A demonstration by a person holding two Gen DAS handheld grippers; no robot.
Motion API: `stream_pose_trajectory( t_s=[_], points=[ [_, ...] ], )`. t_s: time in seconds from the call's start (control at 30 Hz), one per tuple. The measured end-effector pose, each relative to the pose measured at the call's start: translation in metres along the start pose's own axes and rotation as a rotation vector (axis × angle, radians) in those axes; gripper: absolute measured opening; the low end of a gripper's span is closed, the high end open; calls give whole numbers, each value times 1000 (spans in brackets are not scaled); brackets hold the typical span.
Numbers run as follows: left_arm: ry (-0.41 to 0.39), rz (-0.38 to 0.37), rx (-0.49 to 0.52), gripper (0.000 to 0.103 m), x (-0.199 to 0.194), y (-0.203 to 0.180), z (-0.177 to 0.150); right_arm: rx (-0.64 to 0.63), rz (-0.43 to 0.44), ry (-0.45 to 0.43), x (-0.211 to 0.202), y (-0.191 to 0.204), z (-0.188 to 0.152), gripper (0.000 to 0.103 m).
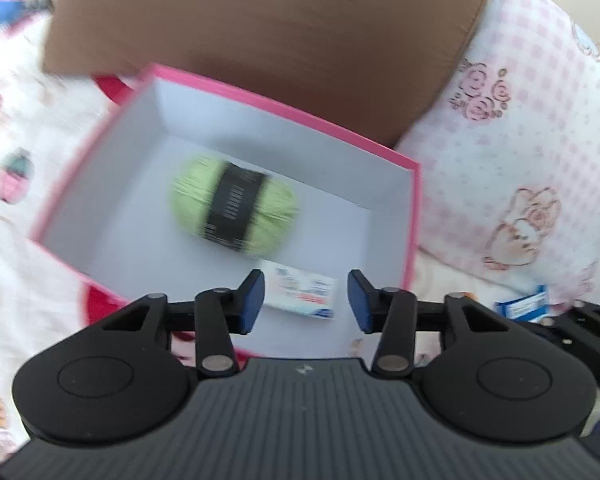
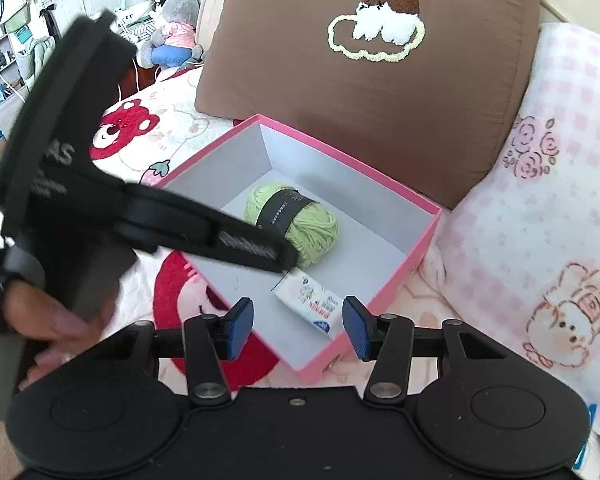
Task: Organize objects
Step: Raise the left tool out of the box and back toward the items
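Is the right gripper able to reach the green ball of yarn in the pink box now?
Probably yes: the pink box is open-topped, the green ball of yarn lies uncovered, but the left gripper partly crosses the way.

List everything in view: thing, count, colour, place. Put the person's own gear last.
box: one, pink outside, pale inside, open, on the bedspread.
ball of yarn: one, light green with a black band, inside the box.
small packet: one, white with print, inside the box near its front corner.
cushion: one, brown with an embroidered cloud, behind the box.
pillow: one, pink-and-white check, right of the box.
blue-and-white packet: one, on the bed right of the box.
plush toy: one, grey, far left background.
left gripper: black, blue pads, open, empty, above the box.
right gripper: the same, open, empty.
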State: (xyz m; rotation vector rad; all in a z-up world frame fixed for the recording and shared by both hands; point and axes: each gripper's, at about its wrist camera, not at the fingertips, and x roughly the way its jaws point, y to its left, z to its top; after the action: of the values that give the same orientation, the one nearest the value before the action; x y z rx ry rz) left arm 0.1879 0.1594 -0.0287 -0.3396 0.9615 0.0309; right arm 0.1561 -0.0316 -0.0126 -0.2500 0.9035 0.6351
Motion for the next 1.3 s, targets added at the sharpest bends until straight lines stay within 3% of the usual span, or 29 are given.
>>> stream_pose_trajectory(
  t_s=[0.17,0.37,0.47,0.57,0.63,0.87,1.17,1.3],
  points=[
    [-7,-28,21,57,-41,2,-1,0,11,-26,-27,2,-5,55],
    [-14,-66,7,66,-84,-1,-9,-12,54,-69,-62,5,-11,63],
    [-32,-44,84,77,-103,-14,-20,1,64,-94,-76,5,-15,66],
    [-44,-73,129,82,-118,-25,-32,1,73,-113,-89,5,-23,78],
    [-47,-63,157,83,-125,-33,-39,-6,53,-117,-97,6,-30,92],
    [-48,-16,250,89,-145,-59,-62,0,-13,-129,-119,-4,-53,93],
    [-21,-87,313,101,-170,-80,-90,-8,-46,-123,-149,-18,-91,93],
    [7,-98,344,102,-173,-88,-103,-33,-55,-140,-166,-20,-107,93]
  ],
)
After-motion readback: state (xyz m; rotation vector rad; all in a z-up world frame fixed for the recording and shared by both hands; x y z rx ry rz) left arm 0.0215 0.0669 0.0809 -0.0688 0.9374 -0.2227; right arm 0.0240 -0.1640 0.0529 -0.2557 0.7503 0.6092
